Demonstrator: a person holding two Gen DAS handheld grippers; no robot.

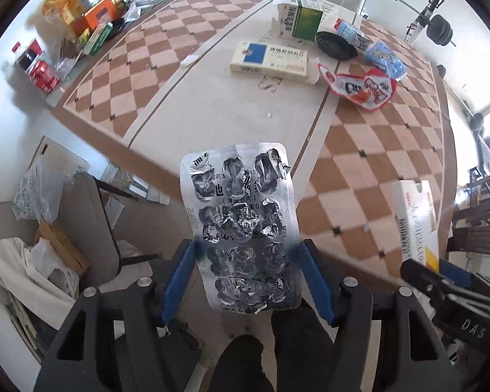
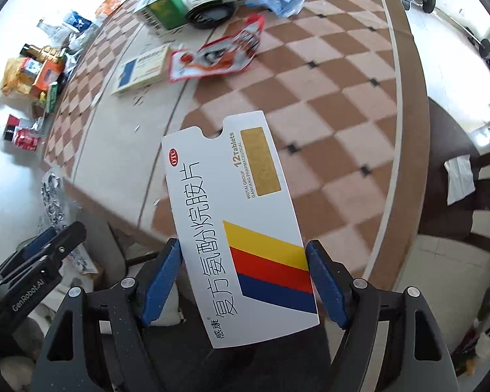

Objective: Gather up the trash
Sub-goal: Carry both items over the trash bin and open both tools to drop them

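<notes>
My left gripper point(image 1: 246, 248) is shut on an empty silver blister pack point(image 1: 241, 215), held upright above the near table edge. My right gripper point(image 2: 245, 251) is shut on a white medicine box point(image 2: 241, 228) with yellow, red and blue stripes; it also shows in the left wrist view point(image 1: 416, 222) at the right. On the checkered table point(image 1: 186, 65) lie a cream and blue medicine box point(image 1: 269, 60), a red snack wrapper point(image 1: 362, 88), a blue wrapper point(image 1: 385, 57), a green and white box point(image 1: 302, 16) and a black dish point(image 1: 336, 44).
A pile of boxes, packets and a yellow bag point(image 1: 81, 9) sits at the table's far left corner with a red can point(image 1: 44, 76) and a bottle point(image 1: 26, 54). Below the table on the left stand a grey chair point(image 1: 88, 222) and plastic bags point(image 1: 39, 261).
</notes>
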